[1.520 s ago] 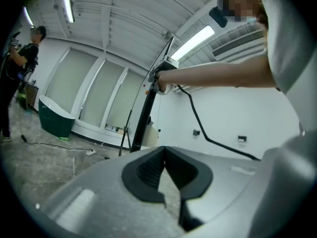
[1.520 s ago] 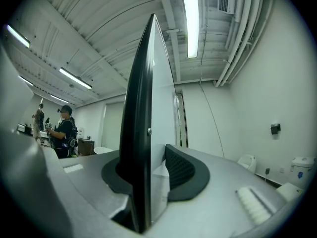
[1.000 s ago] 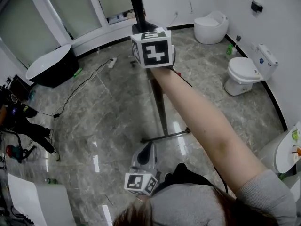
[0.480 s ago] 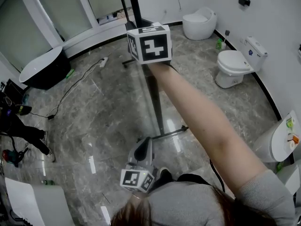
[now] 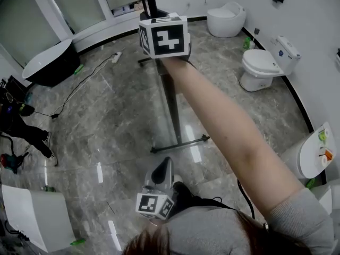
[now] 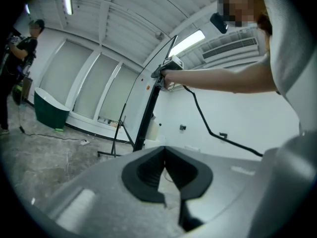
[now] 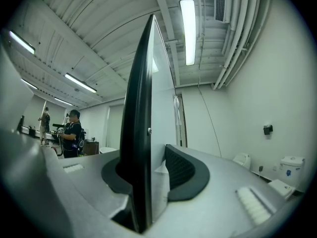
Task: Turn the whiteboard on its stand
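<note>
The whiteboard (image 5: 169,102) shows edge-on in the head view as a thin dark line running down to its stand's foot (image 5: 180,143). My right gripper (image 5: 163,39) reaches out at arm's length over the board's top edge, its marker cube hiding the jaws. In the right gripper view the board's black frame and white face (image 7: 141,133) stand upright between the pads (image 7: 181,175), and the right gripper (image 7: 148,175) is shut on it. My left gripper (image 5: 159,190) hangs low by my body, shut and empty (image 6: 165,155). From there the whiteboard (image 6: 148,108) and the right gripper (image 6: 166,69) show ahead.
Two toilets (image 5: 263,62) (image 5: 226,19) stand at the right wall, a basin (image 5: 313,155) nearer. A dark bathtub (image 5: 48,62) sits far left with a cable (image 5: 79,97) across the floor. A person (image 5: 21,126) stands at the left edge. A white seat (image 5: 37,217) is bottom left.
My right gripper, still holding the board's edge, has drifted a little up and left in the head view. The left gripper stays low by my body.
</note>
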Motion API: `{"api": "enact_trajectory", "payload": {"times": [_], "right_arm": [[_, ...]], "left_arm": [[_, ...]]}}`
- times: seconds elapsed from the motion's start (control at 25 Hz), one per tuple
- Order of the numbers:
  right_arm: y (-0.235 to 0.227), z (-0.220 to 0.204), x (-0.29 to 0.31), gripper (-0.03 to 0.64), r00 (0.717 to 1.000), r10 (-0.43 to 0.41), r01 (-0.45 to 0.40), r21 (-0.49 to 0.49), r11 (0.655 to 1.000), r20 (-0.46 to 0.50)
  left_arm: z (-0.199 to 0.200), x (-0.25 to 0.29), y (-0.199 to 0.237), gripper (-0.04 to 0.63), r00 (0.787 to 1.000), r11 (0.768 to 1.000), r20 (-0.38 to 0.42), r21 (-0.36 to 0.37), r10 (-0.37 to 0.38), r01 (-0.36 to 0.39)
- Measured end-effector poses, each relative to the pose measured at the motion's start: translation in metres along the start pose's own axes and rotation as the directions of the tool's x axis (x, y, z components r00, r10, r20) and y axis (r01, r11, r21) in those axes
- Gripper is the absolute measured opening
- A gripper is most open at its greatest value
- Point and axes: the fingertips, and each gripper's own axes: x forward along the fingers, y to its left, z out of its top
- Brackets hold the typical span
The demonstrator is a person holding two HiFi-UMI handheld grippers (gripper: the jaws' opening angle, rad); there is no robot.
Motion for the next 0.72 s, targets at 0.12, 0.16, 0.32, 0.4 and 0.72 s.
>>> {"api": "enact_trajectory", "payload": {"times": [0.12,0.16,0.32,0.4,0.72], "right_arm": [[0.001,0.000,-0.018,0.117,1.000,-0.001,0.001,0.009,1.000,0.001],[0.001,0.000,-0.023,0.117,1.000,-0.003,0.003,0.010,1.000,0.001],[0.002,0.001,-0.043,0.107,1.000,-0.007,0.007,0.013,1.000,-0.001],[0.004,0.002,-0.050,0.100,1.000,-0.010,0.010,0.014,1.000,-0.001],[0.009,0.003,-0.080,0.083,0.999,-0.043,0.043,-0.006,0.999,-0.006]], "left_arm": [[-0.008,-0.017,-0.014,0.002,1.000,1.000,0.007,-0.006,0.021,-0.021],[-0.010,-0.022,-0.018,0.002,1.000,1.000,0.011,-0.007,0.028,-0.028],[-0.015,-0.042,-0.035,0.002,0.999,0.999,0.022,-0.001,0.046,-0.046],[-0.018,-0.052,-0.043,0.002,0.999,0.999,0.017,0.004,0.048,-0.048],[-0.024,-0.085,-0.056,0.002,0.997,0.997,0.006,0.019,0.075,-0.075]]}}
